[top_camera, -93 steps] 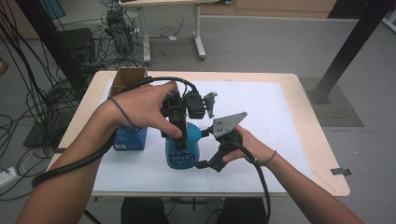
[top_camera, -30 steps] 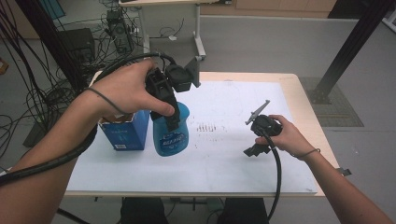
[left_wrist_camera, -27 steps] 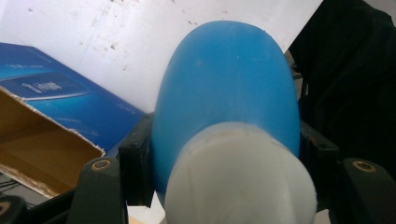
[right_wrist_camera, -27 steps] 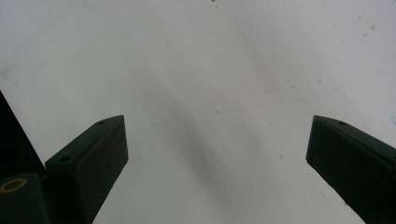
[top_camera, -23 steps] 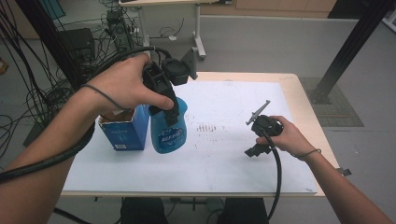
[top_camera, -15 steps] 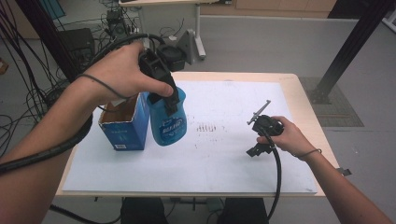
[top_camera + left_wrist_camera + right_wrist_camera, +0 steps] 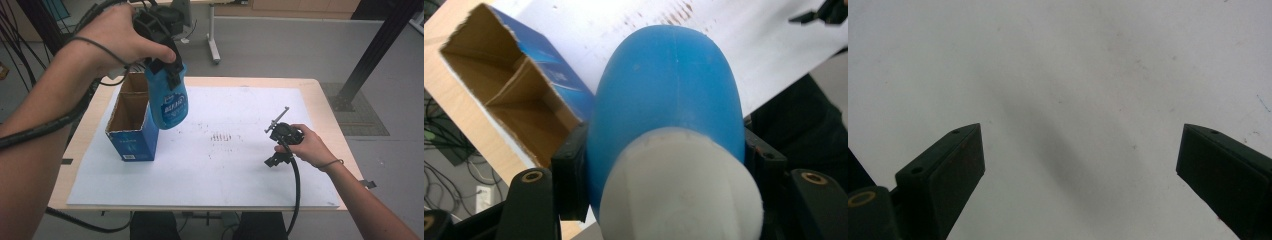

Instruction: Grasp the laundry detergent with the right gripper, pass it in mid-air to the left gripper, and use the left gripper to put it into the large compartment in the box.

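A blue bottle [image 7: 169,102] with a white cap hangs in the air, clamped at its neck between the jaws of the left hand-held gripper [image 7: 167,70], directly below that gripper and clear of the tabletop [image 7: 327,107]. A second ago it hung lower, close over the white sheet [image 7: 240,165]; it has since been carried up and toward the open blue carton [image 7: 131,122], which now sits just beneath and to the far side of it. In the left gripper view the bottle's shoulder [image 7: 669,95] is squeezed between both pads, with the carton's two cardboard compartments [image 7: 511,95] gaping just beyond. The lift looks like the approach to lowering the bottle into one of those compartments, though it is not yet over an opening. The right hand-held gripper [image 7: 280,145] rests on the sheet well off to the side, its place unchanged, jaws spread wide and empty.
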